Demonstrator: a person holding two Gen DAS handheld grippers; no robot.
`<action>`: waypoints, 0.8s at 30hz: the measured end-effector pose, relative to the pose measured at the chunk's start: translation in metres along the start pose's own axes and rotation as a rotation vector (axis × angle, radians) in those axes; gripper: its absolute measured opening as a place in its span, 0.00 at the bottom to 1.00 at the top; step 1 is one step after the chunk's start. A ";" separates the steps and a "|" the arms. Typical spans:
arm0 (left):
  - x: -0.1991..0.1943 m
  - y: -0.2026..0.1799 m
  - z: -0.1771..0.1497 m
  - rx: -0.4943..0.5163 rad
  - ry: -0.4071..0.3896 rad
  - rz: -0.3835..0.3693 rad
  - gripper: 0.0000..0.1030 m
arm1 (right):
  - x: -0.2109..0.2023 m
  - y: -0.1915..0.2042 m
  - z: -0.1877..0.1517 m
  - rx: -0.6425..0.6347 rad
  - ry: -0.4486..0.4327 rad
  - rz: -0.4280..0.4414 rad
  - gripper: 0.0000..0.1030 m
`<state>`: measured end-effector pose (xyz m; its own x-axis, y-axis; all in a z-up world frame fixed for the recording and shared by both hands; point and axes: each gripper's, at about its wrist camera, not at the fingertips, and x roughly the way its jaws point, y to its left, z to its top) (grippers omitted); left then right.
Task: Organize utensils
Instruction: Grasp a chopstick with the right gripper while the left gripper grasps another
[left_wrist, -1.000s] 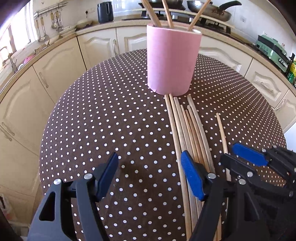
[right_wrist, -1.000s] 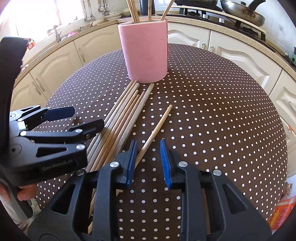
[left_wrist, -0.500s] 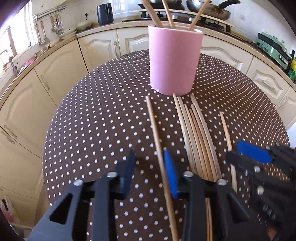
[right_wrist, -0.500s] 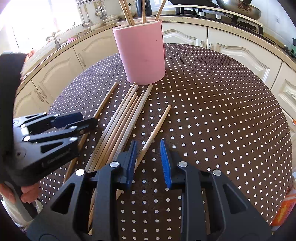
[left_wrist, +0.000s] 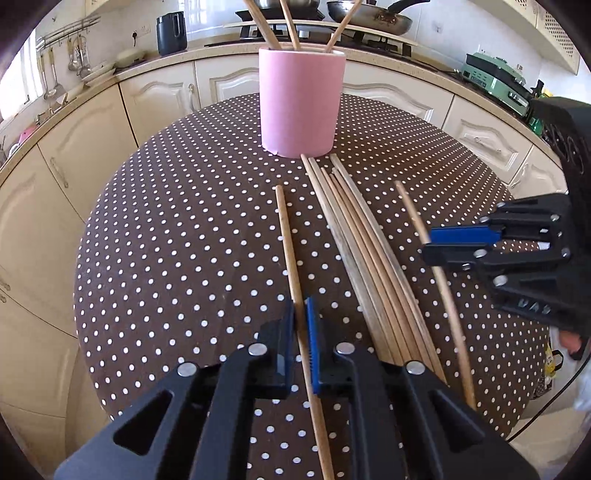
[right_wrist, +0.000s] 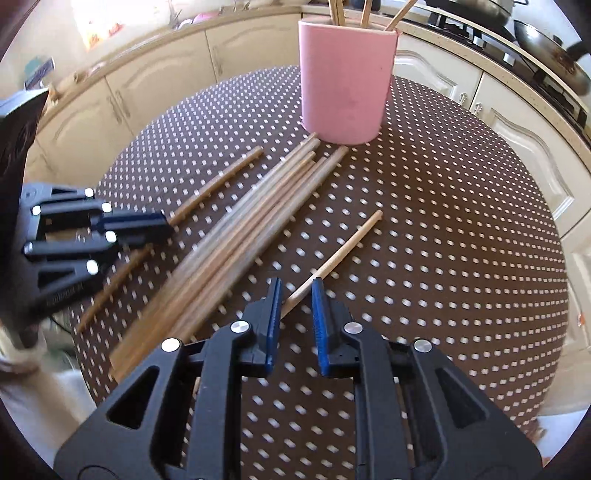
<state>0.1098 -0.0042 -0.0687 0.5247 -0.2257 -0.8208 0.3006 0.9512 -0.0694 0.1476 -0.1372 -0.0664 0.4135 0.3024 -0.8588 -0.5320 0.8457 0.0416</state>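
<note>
The left gripper (left_wrist: 302, 321) has its jaws pinched on one chopstick (left_wrist: 289, 254), gripped near its thicker end, likely so the tip can be swung up into the pink holder (left_wrist: 301, 105) at the table's (left_wrist: 166, 229) far edge. The right gripper (right_wrist: 295, 317) straddles a lone chopstick (right_wrist: 340, 249) with jaws apart, not gripping; a bundle (right_wrist: 258, 218) lies mid-table between them

A home kitchen. Behind the round dotted surface (left_wrist: 177, 236) runs a curved row of cream panelled cabinets (left_wrist: 159, 96) under a speckled worktop. On that worktop, beyond the surface, stand a gas hob (left_wrist: 317, 35) with frying pans (left_wrist: 369, 16), a dark kettle (left_wrist: 171, 33) and a green appliance (left_wrist: 495, 75). Ladles hang from a wall rail (left_wrist: 62, 35) to the left of the hob.
</note>
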 end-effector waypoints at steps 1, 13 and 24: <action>0.000 0.001 0.001 -0.014 0.000 0.007 0.08 | -0.001 -0.002 -0.001 -0.009 0.011 -0.002 0.17; 0.013 0.004 0.017 -0.094 -0.011 0.134 0.26 | -0.004 -0.020 -0.001 0.211 -0.016 -0.111 0.58; 0.020 0.016 0.032 -0.144 -0.010 0.156 0.06 | -0.006 -0.024 -0.015 0.283 -0.098 -0.091 0.08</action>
<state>0.1508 -0.0006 -0.0676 0.5639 -0.0750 -0.8224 0.0986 0.9949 -0.0231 0.1469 -0.1660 -0.0702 0.5265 0.2491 -0.8129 -0.2683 0.9559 0.1192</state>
